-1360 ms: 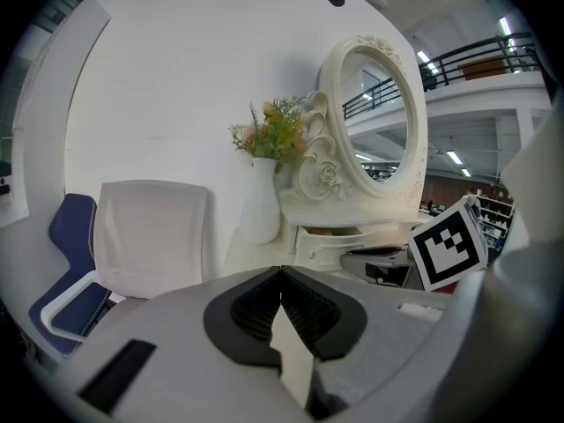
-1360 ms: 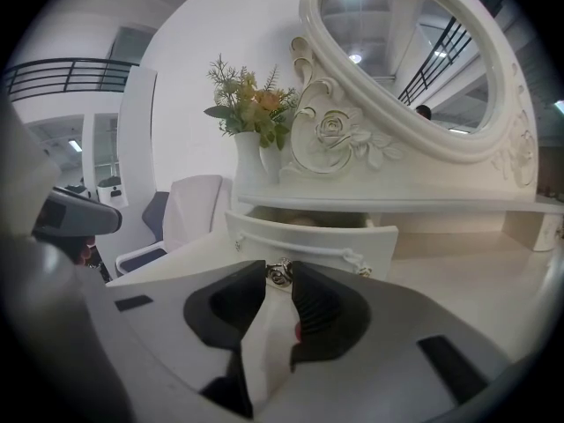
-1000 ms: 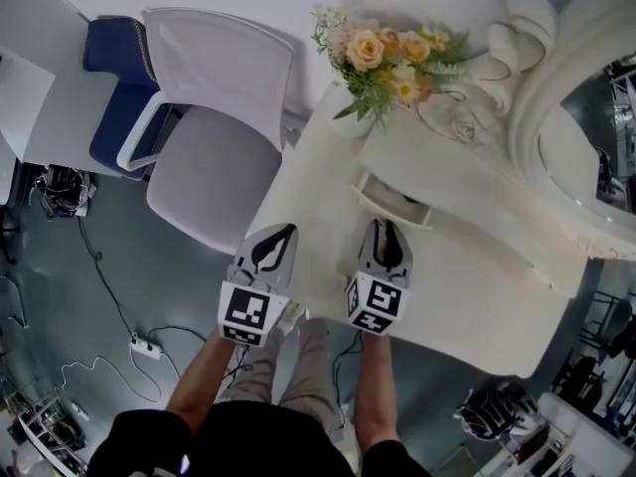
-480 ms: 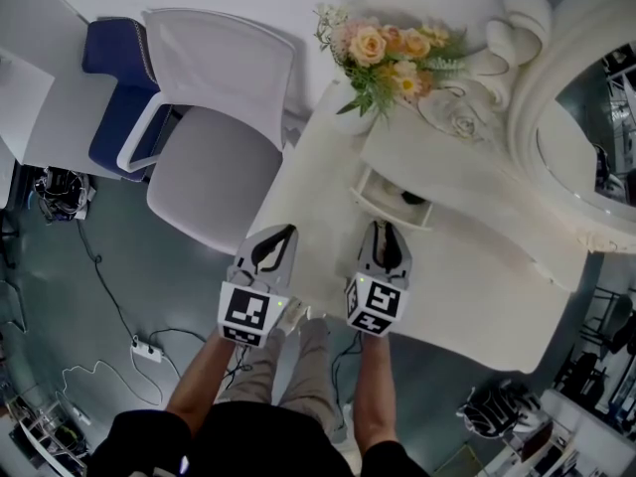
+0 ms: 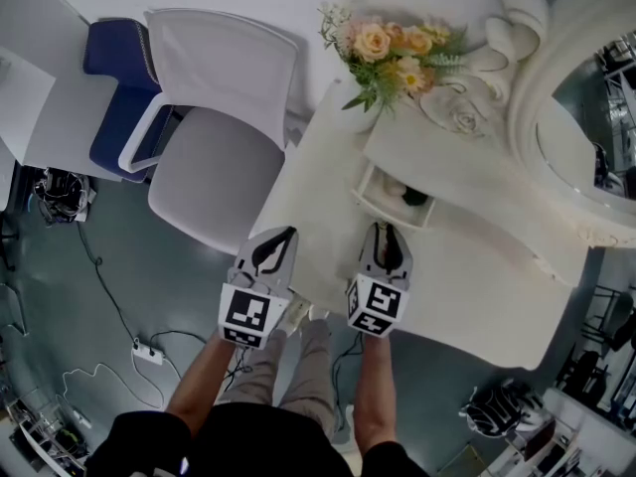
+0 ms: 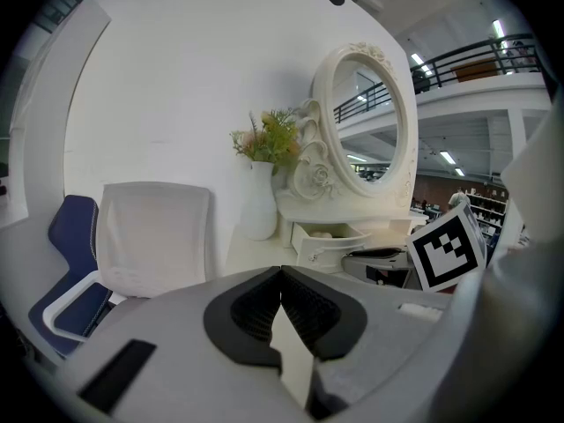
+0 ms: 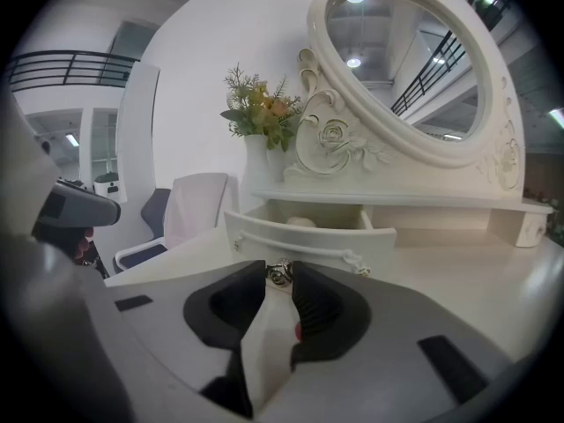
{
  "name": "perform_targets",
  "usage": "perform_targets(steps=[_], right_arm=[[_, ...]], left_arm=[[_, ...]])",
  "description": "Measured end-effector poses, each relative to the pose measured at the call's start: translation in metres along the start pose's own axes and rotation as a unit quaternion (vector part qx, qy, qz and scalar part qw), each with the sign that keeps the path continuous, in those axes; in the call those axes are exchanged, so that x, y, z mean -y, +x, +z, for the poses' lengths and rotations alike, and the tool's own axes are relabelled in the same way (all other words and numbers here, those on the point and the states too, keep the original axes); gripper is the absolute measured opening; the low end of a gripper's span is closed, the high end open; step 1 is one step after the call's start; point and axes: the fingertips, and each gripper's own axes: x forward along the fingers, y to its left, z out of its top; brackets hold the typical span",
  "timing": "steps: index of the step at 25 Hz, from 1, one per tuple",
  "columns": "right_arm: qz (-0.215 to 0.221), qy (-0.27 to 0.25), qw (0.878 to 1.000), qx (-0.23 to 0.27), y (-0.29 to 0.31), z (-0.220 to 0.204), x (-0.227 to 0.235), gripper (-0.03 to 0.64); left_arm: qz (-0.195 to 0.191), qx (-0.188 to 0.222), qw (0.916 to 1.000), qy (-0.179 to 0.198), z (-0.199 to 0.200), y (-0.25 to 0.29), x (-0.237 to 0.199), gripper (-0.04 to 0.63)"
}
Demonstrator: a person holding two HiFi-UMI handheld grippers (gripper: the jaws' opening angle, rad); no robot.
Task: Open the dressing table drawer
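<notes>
Already mostly done: drawer [image 5: 388, 207] below mirror [image 5: 596, 117] stands pulled out of desk [image 5: 477, 286], inside showing, small pale item [image 7: 300, 223] in it. Right gripper [image 7: 280, 278] in front of mirror, fingers clenched on drawer's metal knob [image 7: 280, 272]. Left gripper [image 6: 282, 276] further left of mirror, apart from drawer, fingers pressed together, nothing between. Left to do, my guess: bit more pull if full opening wanted, then let go of knob. Remaining travel: can't tell.
</notes>
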Motion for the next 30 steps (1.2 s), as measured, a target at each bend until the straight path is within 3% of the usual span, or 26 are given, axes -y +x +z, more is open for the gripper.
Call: perform_targets(steps=[30], right_arm=[[-0.003,0.019,1.000,0.002,-0.010,0.001,-0.005,0.100]], left_arm=[[0.005,0.011,0.9999,0.012,0.011,-0.027,-0.001,0.003]])
